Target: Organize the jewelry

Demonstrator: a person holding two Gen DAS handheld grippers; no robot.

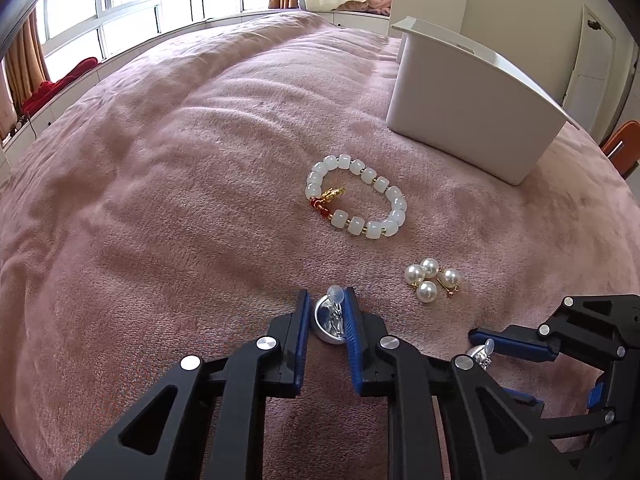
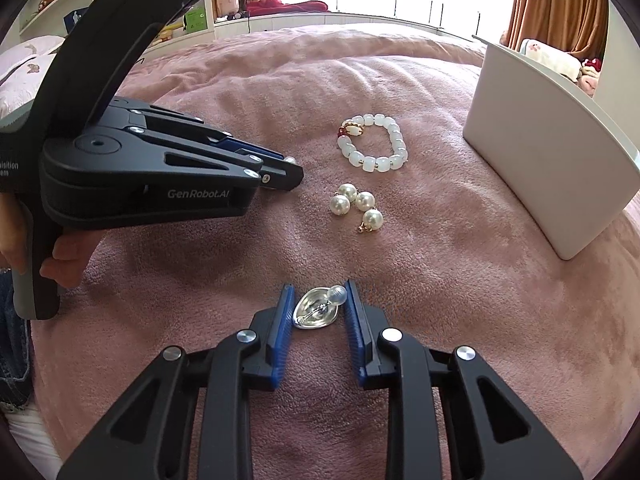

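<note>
Two silver clip earrings lie on the pink bedspread (image 1: 180, 200). My left gripper (image 1: 328, 308) is shut on one silver earring (image 1: 326, 326), its blue pads pressing both sides. In the right wrist view my right gripper (image 2: 319, 302) is shut on the other silver earring (image 2: 316, 314), which rests on the cover. The left gripper (image 2: 294, 168) shows there from the side, at the left. A white bead bracelet (image 1: 356, 226) (image 2: 368, 162) with a red and gold charm lies further off. Several pearl earrings (image 1: 427, 290) (image 2: 365, 200) sit between it and the grippers.
A white open box (image 1: 468, 120) (image 2: 540, 152) stands on the bed at the right, behind the jewelry. A person's hand (image 2: 68, 256) holds the left gripper's handle. Windows, brown curtains and folded blankets lie beyond the bed. An orange chair (image 1: 620, 144) is at the right edge.
</note>
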